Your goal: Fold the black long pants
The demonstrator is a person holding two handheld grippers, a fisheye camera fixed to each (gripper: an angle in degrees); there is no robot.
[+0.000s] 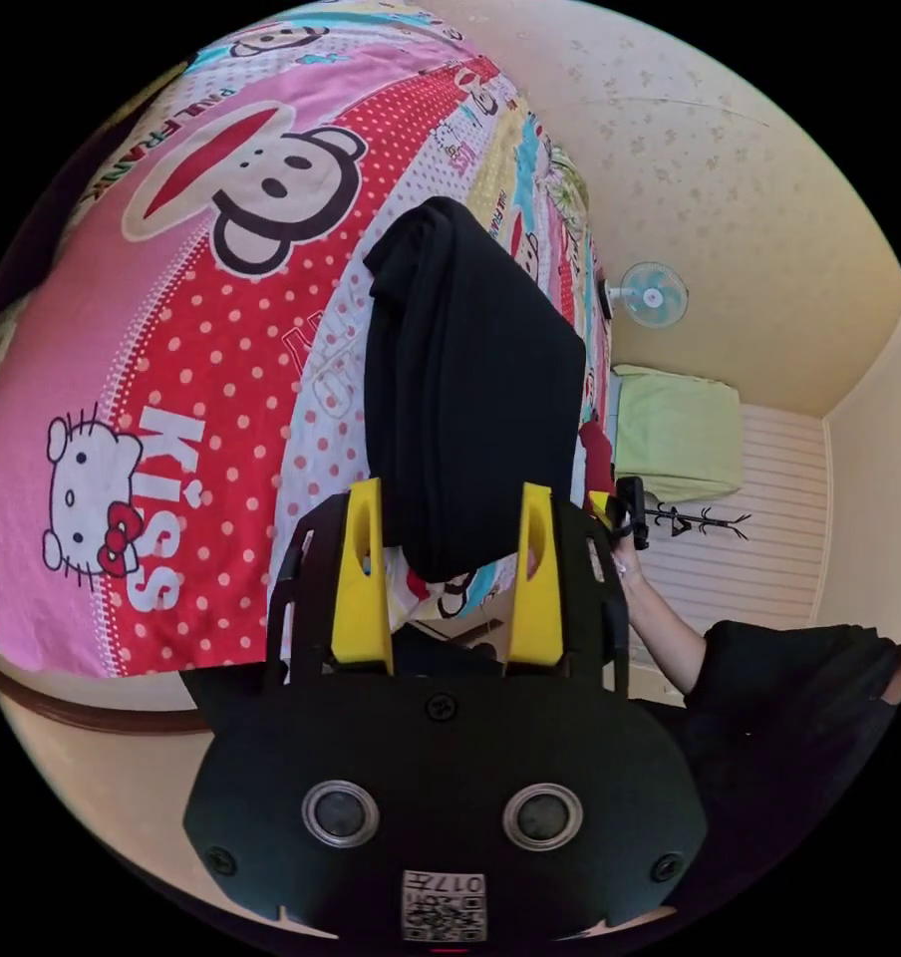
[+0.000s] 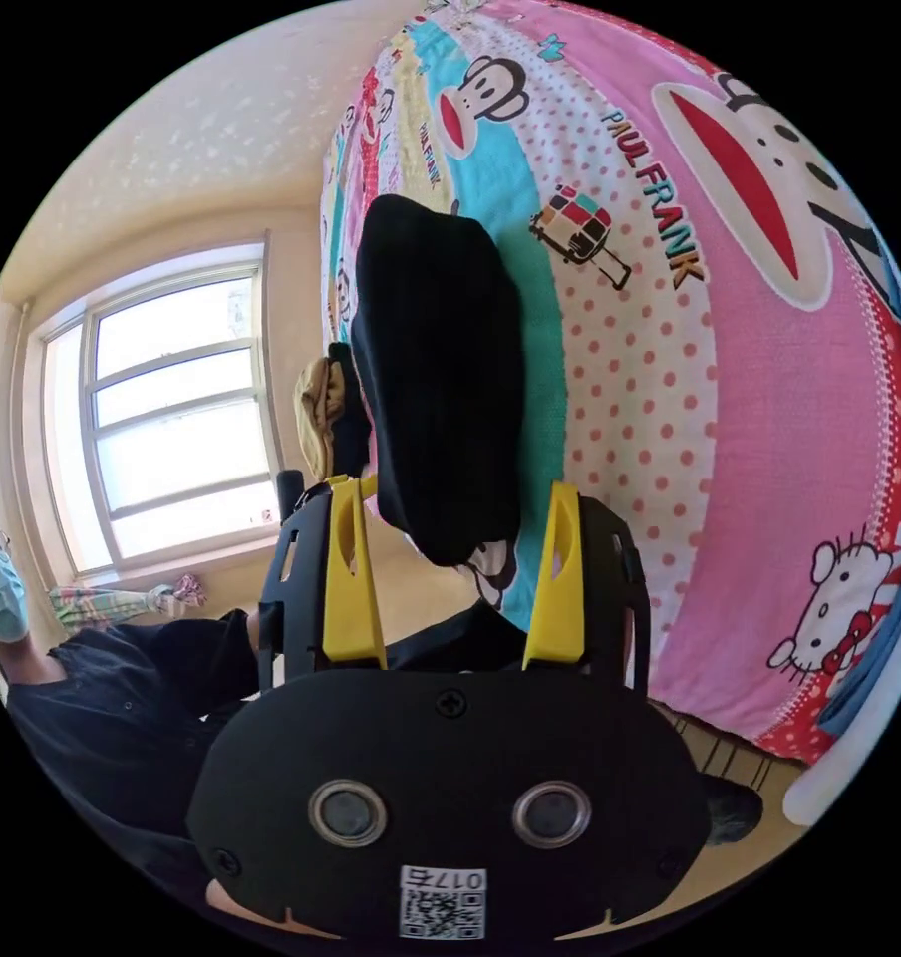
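**Folded black pants on the cartoon bedspread, both grippers spread wide**

Bright cartoon bedding covers the bed, and on it we see one bundle of black long pants, folded into a compact oblong. In the left gripper view the bundle lies near the bed's edge, with a broad stretch of pink and red spotted cover free on one side of it. Beyond the far edge we see a pale wall, one small fan and one green cushion.

Our left gripper stands with its two yellow jaws wide apart, the near end of the pants showing between them; we cannot tell whether either jaw touches the cloth. In the same view the right gripper shows small beside the bed's edge, held by a hand.

In the right gripper view, the right gripper's jaws are likewise wide, framing the end of the pants. One window lights the room behind a person in dark clothes.
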